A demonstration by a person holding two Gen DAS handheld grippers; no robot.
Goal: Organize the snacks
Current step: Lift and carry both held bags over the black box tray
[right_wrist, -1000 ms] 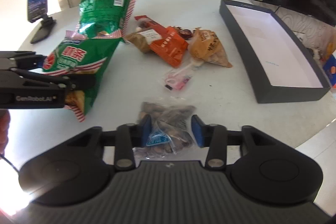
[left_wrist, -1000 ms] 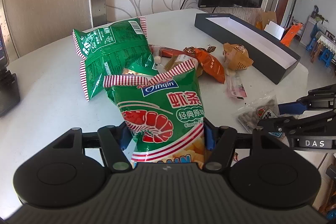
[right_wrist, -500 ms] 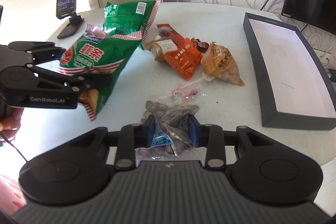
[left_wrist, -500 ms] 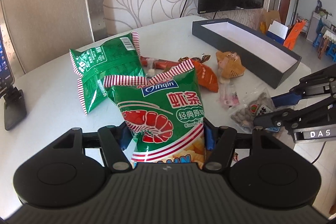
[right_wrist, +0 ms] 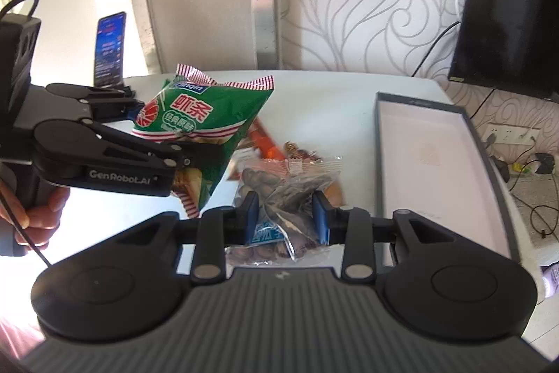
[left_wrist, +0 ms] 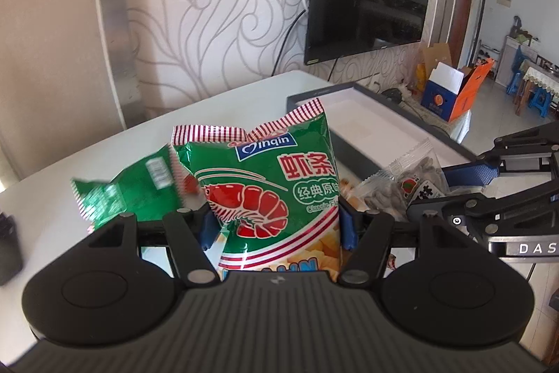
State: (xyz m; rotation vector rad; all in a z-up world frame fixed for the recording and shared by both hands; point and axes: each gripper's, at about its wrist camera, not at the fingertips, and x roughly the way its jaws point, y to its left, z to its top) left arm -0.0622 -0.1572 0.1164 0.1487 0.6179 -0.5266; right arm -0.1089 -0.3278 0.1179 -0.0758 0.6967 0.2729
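Gripping the puffy, crushable shrimp-chip bag [left_wrist: 276, 194] low, your left gripper [left_wrist: 276, 226] holds; right gripper [right_wrist: 285, 215] pinches the crinkly seed packet [right_wrist: 290, 187], box [right_wrist: 450, 114] at two o'clock.

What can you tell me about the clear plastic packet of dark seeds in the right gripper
The clear crinkly plastic packet of dark seeds is sealed, with a crimped top edge, a blue printed label low down and a round red-and-green logo on one face. The right gripper has it clamped between its blue pads, lifted off the white table, top edge pointing away from the camera. It hangs left of the dark grey open box, beside the green shrimp-chip bag.
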